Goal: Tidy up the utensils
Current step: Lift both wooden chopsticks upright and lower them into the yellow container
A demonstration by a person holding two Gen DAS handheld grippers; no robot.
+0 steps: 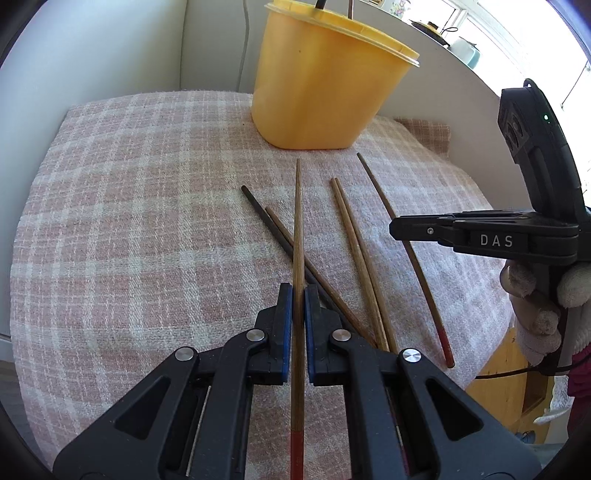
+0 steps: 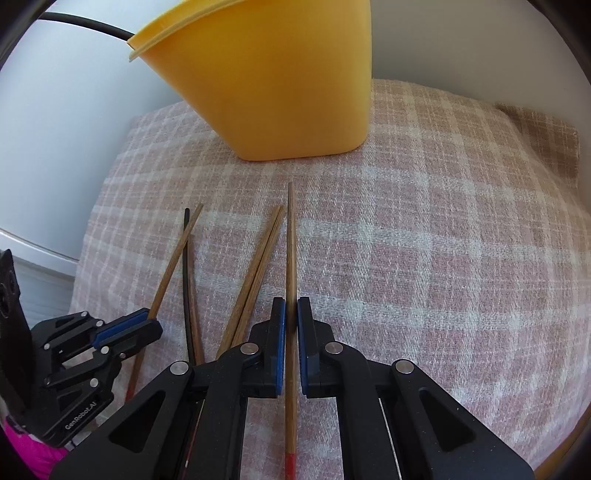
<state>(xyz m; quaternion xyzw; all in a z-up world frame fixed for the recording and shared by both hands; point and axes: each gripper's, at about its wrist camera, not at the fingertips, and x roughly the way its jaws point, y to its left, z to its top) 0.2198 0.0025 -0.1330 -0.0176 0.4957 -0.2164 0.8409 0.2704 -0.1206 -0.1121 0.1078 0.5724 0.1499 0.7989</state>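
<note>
My left gripper is shut on a wooden chopstick with a red end, pointing at the yellow tub. My right gripper is shut on another red-ended wooden chopstick, also pointing at the yellow tub. Several loose chopsticks lie on the pink checked cloth, some wooden, one black. The right gripper shows side-on in the left wrist view; the left gripper shows in the right wrist view. Two dark handles stick out of the tub.
A white wall stands behind the cloth and tub. A black cable runs behind the tub. The cloth's right edge drops off to a yellow wooden piece. A window sill with objects lies far right.
</note>
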